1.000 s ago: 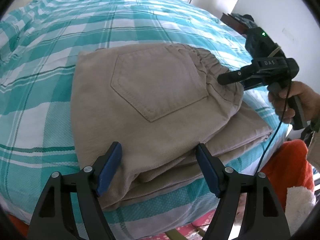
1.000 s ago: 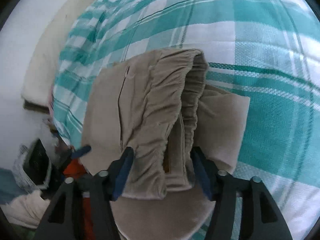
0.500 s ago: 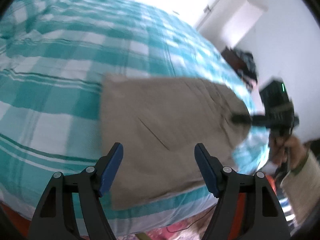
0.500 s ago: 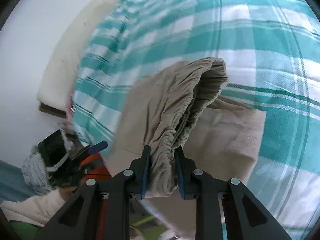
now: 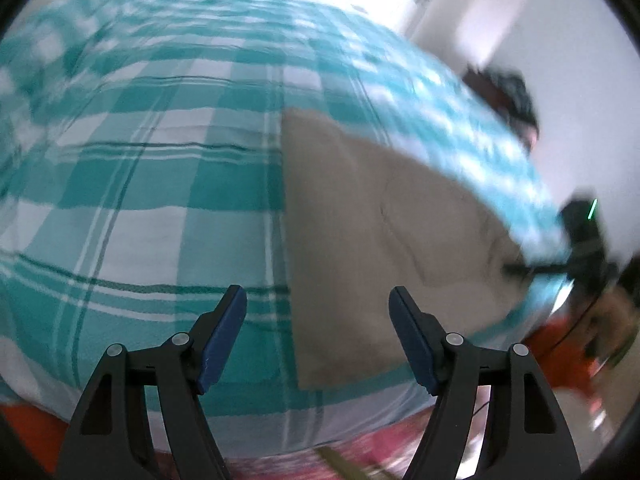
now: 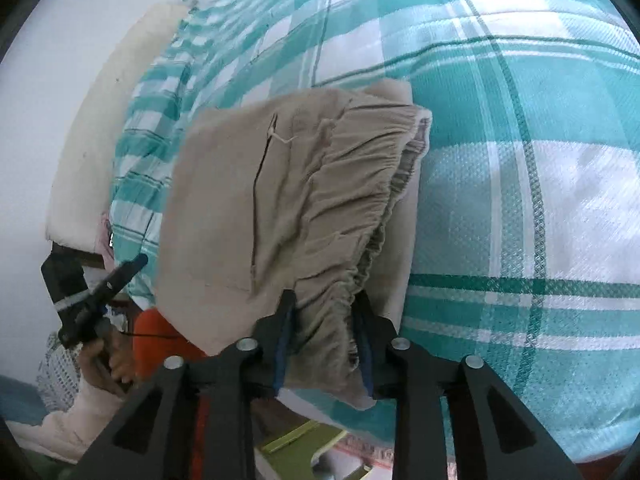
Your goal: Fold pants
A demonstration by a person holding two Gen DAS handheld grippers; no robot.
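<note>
One pair of beige pants (image 6: 280, 208) lies folded near the bed's (image 6: 520, 120) edge, soft and limp, light enough to drag by its gathered elastic waistband, the firmest place to grip. The right gripper (image 6: 325, 344), whose jaws have just been opening slightly, pinches that waistband. The left gripper (image 5: 318, 336) hangs spread and empty above the pants' left edge.

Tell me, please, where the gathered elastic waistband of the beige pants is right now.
In the right wrist view the waistband is pinched in the right gripper at the bottom centre, above the teal checked bedspread.

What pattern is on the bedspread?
Teal-and-white plaid bedspread, sharpest in the right wrist view.
</note>
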